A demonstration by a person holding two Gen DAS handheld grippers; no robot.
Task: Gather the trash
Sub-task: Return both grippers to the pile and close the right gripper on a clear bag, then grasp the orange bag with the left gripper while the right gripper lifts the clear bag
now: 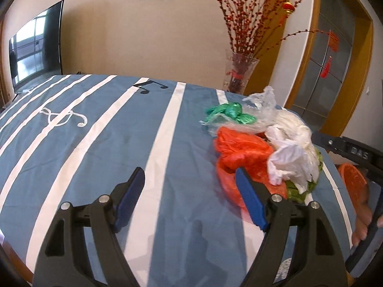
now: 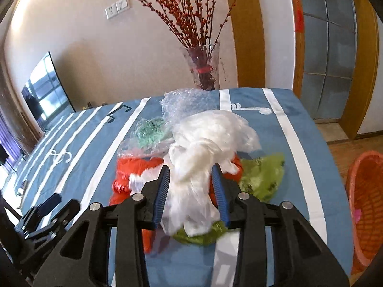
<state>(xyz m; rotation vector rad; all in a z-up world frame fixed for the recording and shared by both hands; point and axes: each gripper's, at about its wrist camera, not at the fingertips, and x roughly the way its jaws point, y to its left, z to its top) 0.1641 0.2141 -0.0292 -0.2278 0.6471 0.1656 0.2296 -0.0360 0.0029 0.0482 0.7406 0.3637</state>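
A heap of crumpled plastic bags lies on the blue striped tablecloth (image 1: pixel 95 143): a white bag (image 2: pixel 205 143), an orange bag (image 1: pixel 239 148), a dark green bag (image 1: pixel 227 113), a light green bag (image 2: pixel 263 174) and clear bubble wrap (image 2: pixel 189 102). My right gripper (image 2: pixel 191 184) has its jaws closed around the white bag, which bulges between the blue pads. My left gripper (image 1: pixel 189 191) is open and empty, low over the cloth, just left of the orange bag. The right gripper's body shows at the right edge of the left wrist view (image 1: pixel 354 150).
An orange plastic basket (image 2: pixel 366 203) stands on the floor beside the table's right edge. A glass vase with red berry branches (image 2: pixel 203 69) stands behind the table. A television (image 1: pixel 36 45) is at the far left. A wooden door frame (image 2: pixel 249 35) is at the right.
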